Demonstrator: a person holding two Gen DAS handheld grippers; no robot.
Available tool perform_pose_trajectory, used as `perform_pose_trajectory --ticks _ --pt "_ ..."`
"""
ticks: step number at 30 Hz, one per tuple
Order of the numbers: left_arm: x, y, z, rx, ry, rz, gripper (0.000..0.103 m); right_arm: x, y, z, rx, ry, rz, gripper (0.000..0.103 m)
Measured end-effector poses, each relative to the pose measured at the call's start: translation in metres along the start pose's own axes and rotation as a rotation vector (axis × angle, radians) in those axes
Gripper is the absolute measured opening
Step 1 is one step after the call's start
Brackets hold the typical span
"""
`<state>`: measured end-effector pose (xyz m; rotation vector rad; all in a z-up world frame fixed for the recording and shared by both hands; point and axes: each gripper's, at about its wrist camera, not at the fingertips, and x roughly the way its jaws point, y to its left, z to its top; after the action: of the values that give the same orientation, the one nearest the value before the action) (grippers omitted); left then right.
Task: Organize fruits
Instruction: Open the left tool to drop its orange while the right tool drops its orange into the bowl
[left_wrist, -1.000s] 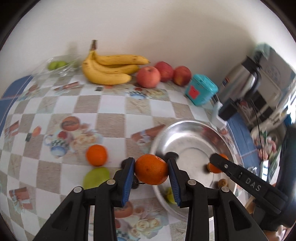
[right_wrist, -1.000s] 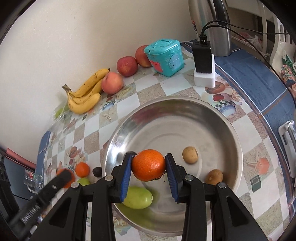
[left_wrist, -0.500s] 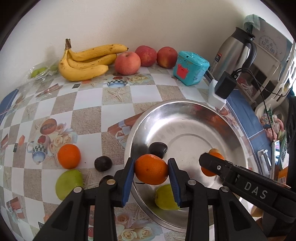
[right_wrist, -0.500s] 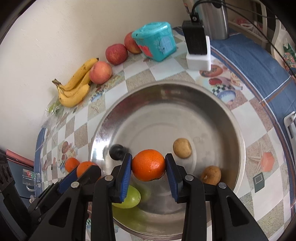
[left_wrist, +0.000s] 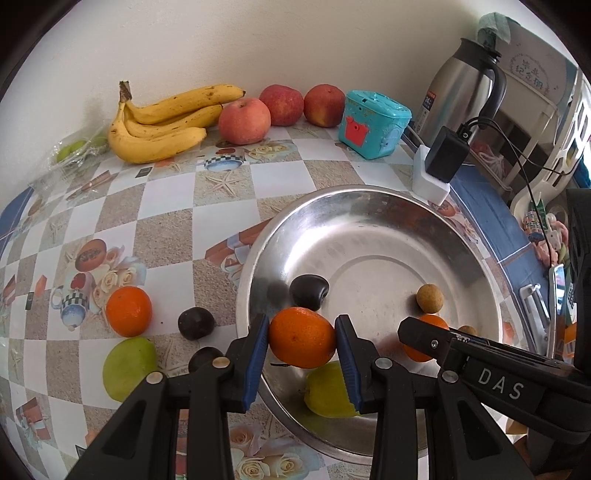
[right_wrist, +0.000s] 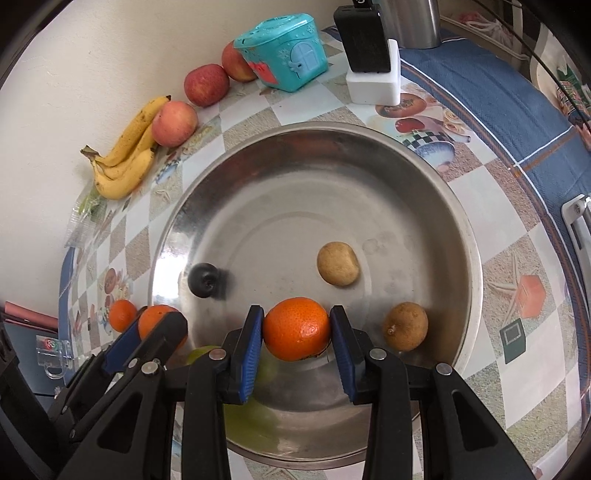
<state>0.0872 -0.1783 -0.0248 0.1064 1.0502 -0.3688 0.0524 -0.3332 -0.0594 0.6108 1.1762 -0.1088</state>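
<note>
The left gripper (left_wrist: 302, 345) pinches one orange (left_wrist: 302, 338) above the near-left rim of the steel bowl (left_wrist: 369, 206); the right gripper (right_wrist: 296, 332) pinches another orange (right_wrist: 296, 328) over the bowl's near inside.

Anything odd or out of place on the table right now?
Mostly tidy. One oddity: the dark fruit in the steel bowl looks motion-smeared, so it may be rolling. A black charger sits plugged in beside the bowl, near the fruit.
</note>
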Motion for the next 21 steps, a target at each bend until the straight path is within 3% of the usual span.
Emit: perform_pose_trajectory --ticks 14,21 --pt "-0.006 0.002 0.002 -0.004 -0.009 0.000 0.044 0.004 0.001 -0.001 -0.011 0.014 -0.033 0.040" --pt "-0.018 0.009 0.006 -0.030 -0.030 -0.001 0.048 -0.008 0.003 0.001 -0.022 -0.024 -0.022 0.040"
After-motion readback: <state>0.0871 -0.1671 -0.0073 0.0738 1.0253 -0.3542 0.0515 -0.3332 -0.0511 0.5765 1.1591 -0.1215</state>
